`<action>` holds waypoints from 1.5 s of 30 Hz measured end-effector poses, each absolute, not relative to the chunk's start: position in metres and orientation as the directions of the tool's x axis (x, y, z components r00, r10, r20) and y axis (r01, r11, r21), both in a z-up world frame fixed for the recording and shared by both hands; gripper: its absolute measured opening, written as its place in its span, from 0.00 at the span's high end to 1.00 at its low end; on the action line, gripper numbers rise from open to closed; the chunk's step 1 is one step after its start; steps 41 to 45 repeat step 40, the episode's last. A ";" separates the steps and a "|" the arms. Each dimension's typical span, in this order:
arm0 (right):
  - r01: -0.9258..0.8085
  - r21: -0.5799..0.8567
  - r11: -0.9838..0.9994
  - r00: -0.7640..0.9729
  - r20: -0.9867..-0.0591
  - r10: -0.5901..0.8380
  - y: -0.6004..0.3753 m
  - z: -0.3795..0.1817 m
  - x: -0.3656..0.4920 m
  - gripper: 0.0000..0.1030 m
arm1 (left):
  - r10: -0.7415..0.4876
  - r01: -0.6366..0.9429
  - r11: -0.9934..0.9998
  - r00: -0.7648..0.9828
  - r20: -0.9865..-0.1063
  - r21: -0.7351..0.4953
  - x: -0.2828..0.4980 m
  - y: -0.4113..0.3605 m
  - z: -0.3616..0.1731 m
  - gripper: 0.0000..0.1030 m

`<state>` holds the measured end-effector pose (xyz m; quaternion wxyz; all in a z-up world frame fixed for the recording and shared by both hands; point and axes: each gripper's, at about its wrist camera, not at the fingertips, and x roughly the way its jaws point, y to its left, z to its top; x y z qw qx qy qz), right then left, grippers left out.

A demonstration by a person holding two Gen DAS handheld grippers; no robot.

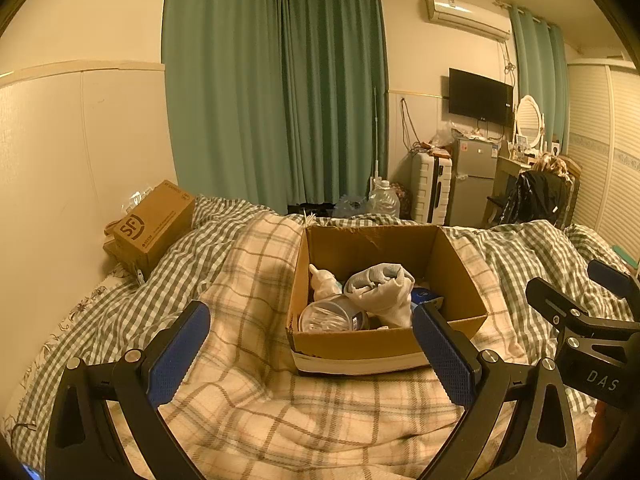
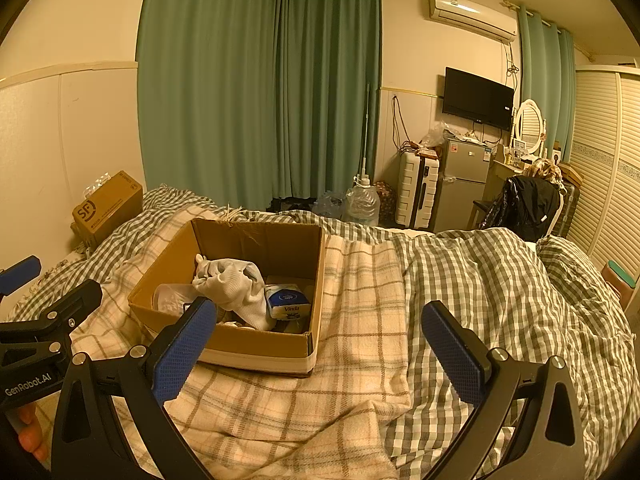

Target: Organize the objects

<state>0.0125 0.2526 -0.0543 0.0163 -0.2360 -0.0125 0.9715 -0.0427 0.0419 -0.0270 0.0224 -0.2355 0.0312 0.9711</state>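
The open cardboard box (image 1: 384, 344) sat on the bed, bedded into the plaid blanket (image 1: 248, 280) so that the soft folds seemed to keep it level, and it faced both claws so either could reach in from the near side. Inside it lay the gathered things: a crumpled white cloth (image 1: 384, 292) heaped on top in the middle, a clear round container (image 1: 332, 316) tipped on its side at the left, a small white bottle (image 1: 320, 280) against the left wall, and a blue tissue pack (image 2: 288, 300) at the right. The left claw (image 1: 312, 356) hung just before the box's near wall, spread wide and holding nothing; its right pad overlapped the box's corner in its own view, though I could not tell whether it touched. The right claw (image 2: 320, 352) hovered over bare blanket beside the box, likewise spread and empty. I judged the sorting well along, since nothing loose showed on the blanket nearby. A second carton (image 1: 152, 228) rested against the wall, well apart.
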 end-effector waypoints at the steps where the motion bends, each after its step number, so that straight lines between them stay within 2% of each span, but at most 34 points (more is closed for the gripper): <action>1: -0.026 -0.032 -0.999 -0.888 -0.458 0.037 0.252 -0.054 0.013 0.00 | 0.028 -0.058 -0.997 -0.888 -0.459 0.050 -0.043 0.042 -0.027 0.00; 45: -0.020 -0.031 -0.999 -0.884 -0.467 0.032 0.251 -0.059 0.014 0.00 | 0.025 -0.053 -0.997 -0.888 -0.460 0.048 -0.041 0.040 -0.031 0.00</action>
